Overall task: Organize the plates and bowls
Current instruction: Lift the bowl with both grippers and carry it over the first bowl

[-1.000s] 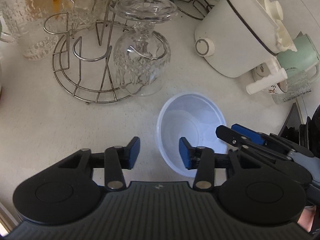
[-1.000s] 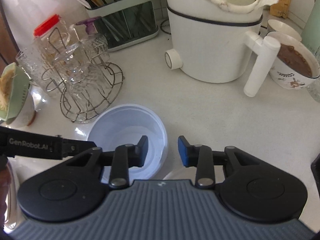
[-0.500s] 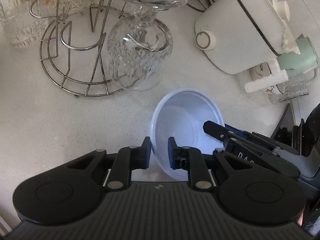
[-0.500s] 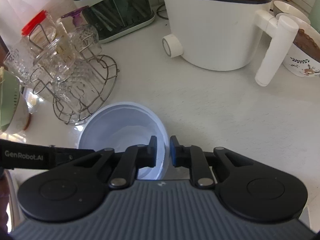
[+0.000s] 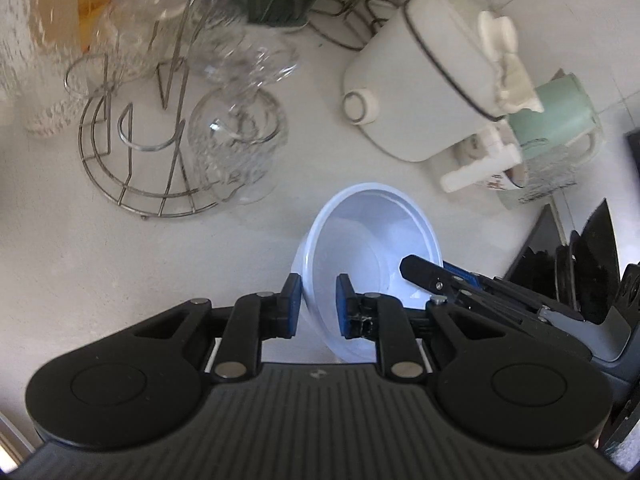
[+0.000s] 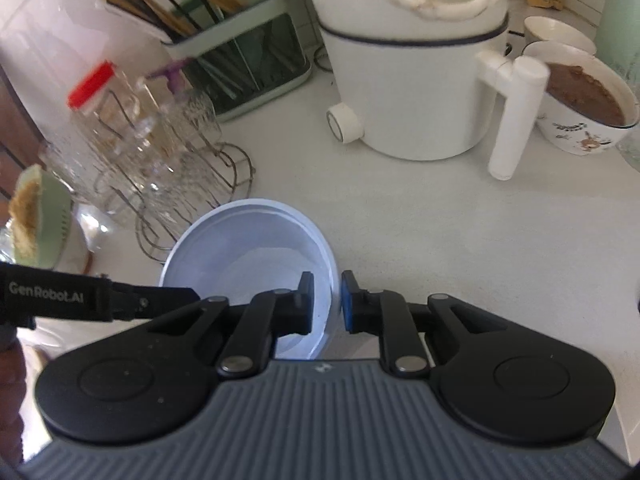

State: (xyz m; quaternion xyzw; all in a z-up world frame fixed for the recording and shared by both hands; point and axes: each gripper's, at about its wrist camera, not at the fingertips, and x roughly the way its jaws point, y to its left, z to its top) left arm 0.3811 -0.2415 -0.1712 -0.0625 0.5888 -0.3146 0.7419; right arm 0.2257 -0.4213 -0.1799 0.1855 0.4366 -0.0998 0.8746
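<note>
left gripper (image 5: 316, 304): fingers closed on near rim of pale blue translucent plastic bowl (image 5: 372, 240)
right gripper (image 6: 326, 304): fingers pinching bowl's right rim

You can read one marking: "GenRobot.AI", in grey lettering. It stands on the black left gripper (image 6: 192, 294) body, right wrist view.

Counter (image 6: 420, 216): white, speckled, stretching ahead of the claw.
Wall (image 6: 48, 28): white tile, far left of the claw.
Light: bright and diffuse, soft shadows on the counter.
Wood panel (image 6: 16, 128): brown, at the left edge.
</note>
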